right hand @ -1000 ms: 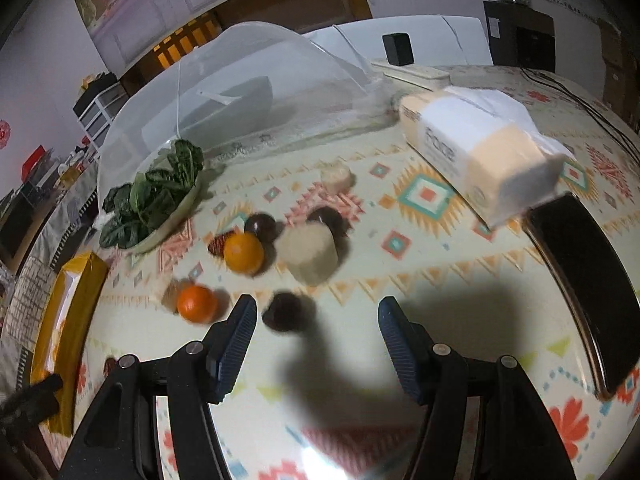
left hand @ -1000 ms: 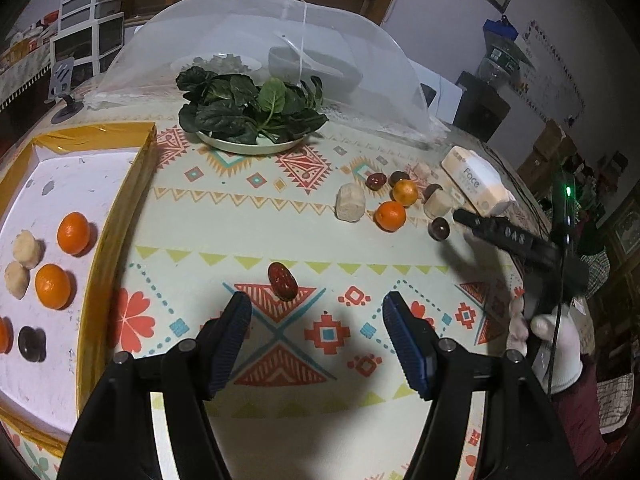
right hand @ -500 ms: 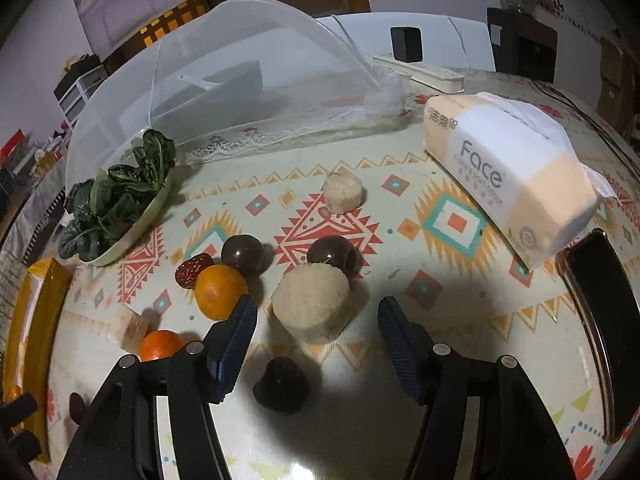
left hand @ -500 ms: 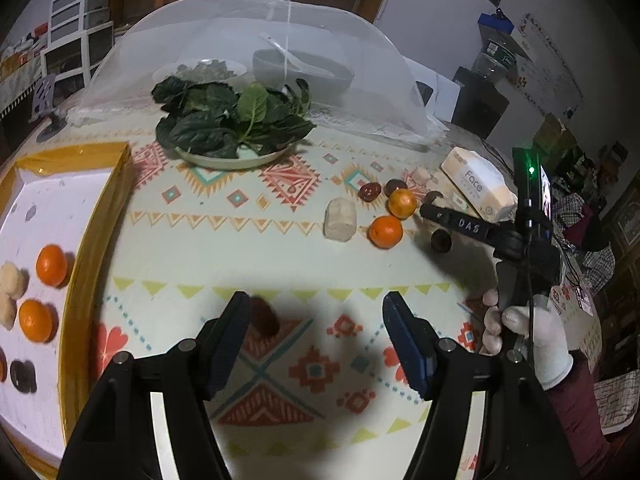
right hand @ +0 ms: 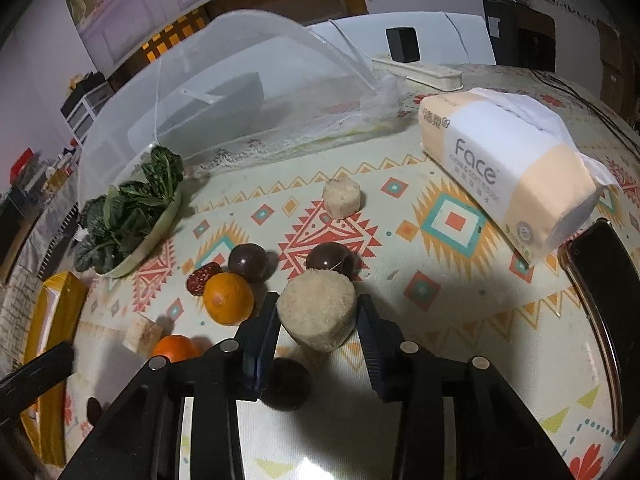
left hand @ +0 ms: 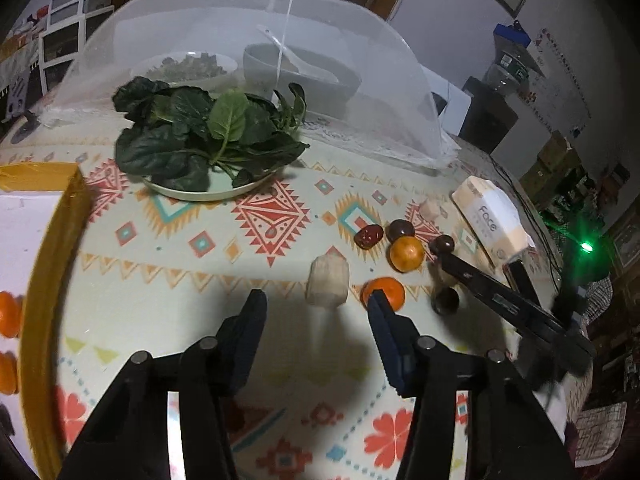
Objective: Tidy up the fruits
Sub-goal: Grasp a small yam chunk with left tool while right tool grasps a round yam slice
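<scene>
My right gripper [right hand: 316, 320] is open, its jaws on either side of a beige cut chunk [right hand: 318, 314] on the patterned tablecloth; contact cannot be told. Around it lie an orange [right hand: 228, 298], a red date [right hand: 202, 278], two dark round fruits [right hand: 248, 261] [right hand: 330, 258], another dark fruit [right hand: 286, 388] under the fingers, a small beige chunk [right hand: 342, 197]. My left gripper [left hand: 316, 320] is open and empty, just short of a beige chunk [left hand: 327, 283] and an orange [left hand: 385, 295]. The yellow-rimmed tray [left hand: 52, 240] at left holds oranges [left hand: 8, 314].
A plate of leafy greens [left hand: 208, 140] and a mesh food cover [left hand: 256, 60] stand at the back. A tissue pack [right hand: 508, 168] lies at right, with a dark phone [right hand: 604, 300] by it. The right gripper also shows in the left wrist view [left hand: 500, 292].
My left gripper moved forward and right, from the lone date near the tray toward the fruit cluster. My right gripper advanced past the dark fruit and now straddles the beige chunk.
</scene>
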{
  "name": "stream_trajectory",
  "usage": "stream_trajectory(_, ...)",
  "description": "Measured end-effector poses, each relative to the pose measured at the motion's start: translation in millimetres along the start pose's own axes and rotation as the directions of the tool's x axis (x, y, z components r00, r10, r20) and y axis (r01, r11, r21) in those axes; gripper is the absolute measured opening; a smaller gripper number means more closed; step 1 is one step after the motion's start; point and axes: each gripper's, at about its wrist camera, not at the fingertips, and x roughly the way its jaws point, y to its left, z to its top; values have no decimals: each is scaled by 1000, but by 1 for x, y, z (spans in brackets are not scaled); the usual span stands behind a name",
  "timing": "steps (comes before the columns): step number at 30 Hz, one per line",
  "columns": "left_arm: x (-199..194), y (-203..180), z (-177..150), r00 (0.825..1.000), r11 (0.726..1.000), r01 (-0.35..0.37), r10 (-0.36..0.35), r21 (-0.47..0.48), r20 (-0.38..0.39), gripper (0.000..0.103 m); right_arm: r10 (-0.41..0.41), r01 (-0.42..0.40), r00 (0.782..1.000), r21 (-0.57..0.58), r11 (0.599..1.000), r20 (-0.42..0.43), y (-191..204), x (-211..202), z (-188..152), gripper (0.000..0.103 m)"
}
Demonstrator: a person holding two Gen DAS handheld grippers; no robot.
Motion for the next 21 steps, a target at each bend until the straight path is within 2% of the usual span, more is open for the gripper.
stream_trajectory(10,50,-7,11,998,999,-32,32,6,-57,52,61,-62,998,37,997,29,-6,-14,1,41)
stream_trajectory(14,62,-11,11,996,999,-39,41,17,-76,32,70,-71,997,53,996,21,-9,-14,1,41)
stream_trajectory(21,67,-19,7,996,996,-75,77,49,-49,29,80,-81,997,63,995,23,-12,-14,2,41)
